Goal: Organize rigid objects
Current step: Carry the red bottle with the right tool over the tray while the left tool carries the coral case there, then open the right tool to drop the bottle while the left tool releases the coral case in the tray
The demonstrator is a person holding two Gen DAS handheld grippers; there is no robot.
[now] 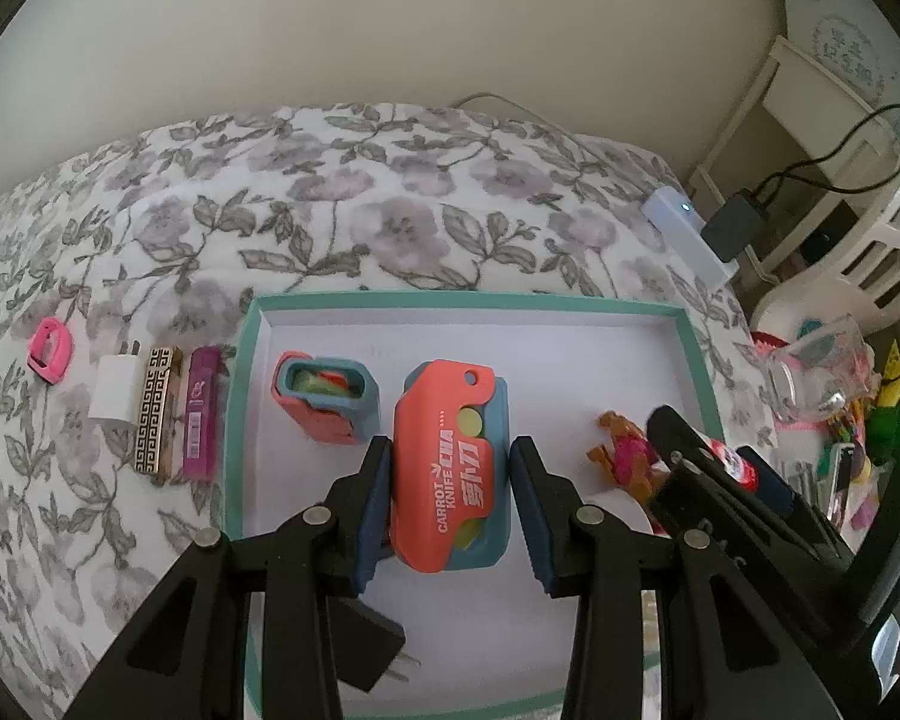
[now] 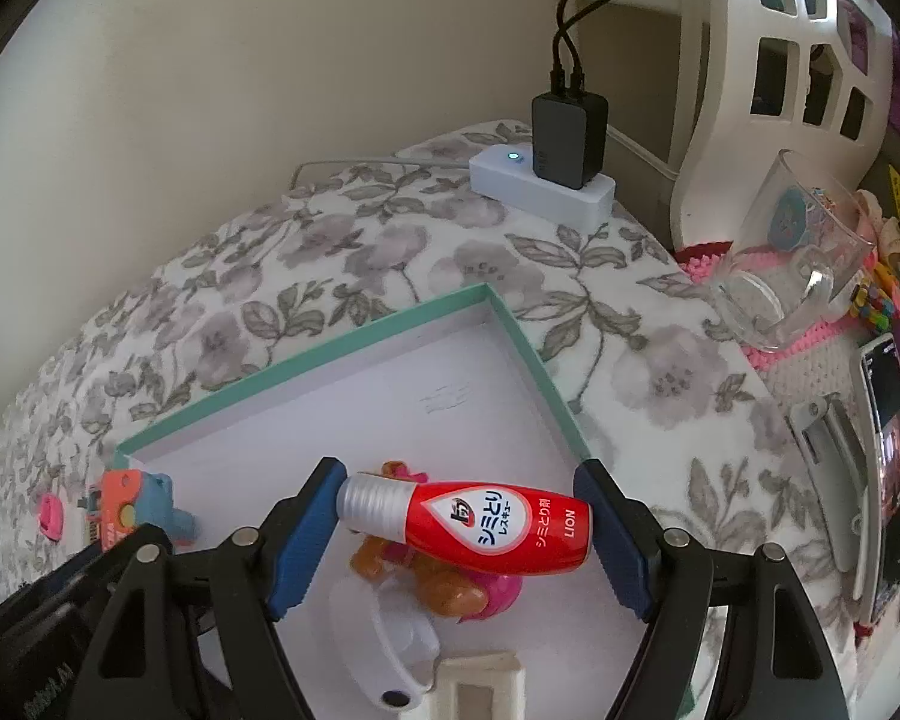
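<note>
Above the white floor of a teal-rimmed tray [image 1: 450,300] my left gripper [image 1: 453,480] is shut on a coral and blue carrot-knife toy [image 1: 444,462], a pad against each long side. A smaller toy of the same colours [image 1: 327,399] stands to its left in the tray. A black plug [image 1: 369,642] lies under my left finger. My right gripper [image 2: 461,474] is shut on a red stain-remover bottle [image 2: 498,531], gripped end to end, cap to the left. Beneath it in the tray [image 2: 306,360] lie an orange and pink toy figure [image 2: 444,591] and a white object [image 2: 390,636].
Left of the tray, on the floral cloth, lie a pink ring [image 1: 48,351], a white charger [image 1: 114,393], a gold patterned bar [image 1: 159,414] and a purple case [image 1: 201,414]. A power strip [image 2: 540,183], a glass mug [image 2: 792,252] and a phone [image 2: 888,420] sit to the right.
</note>
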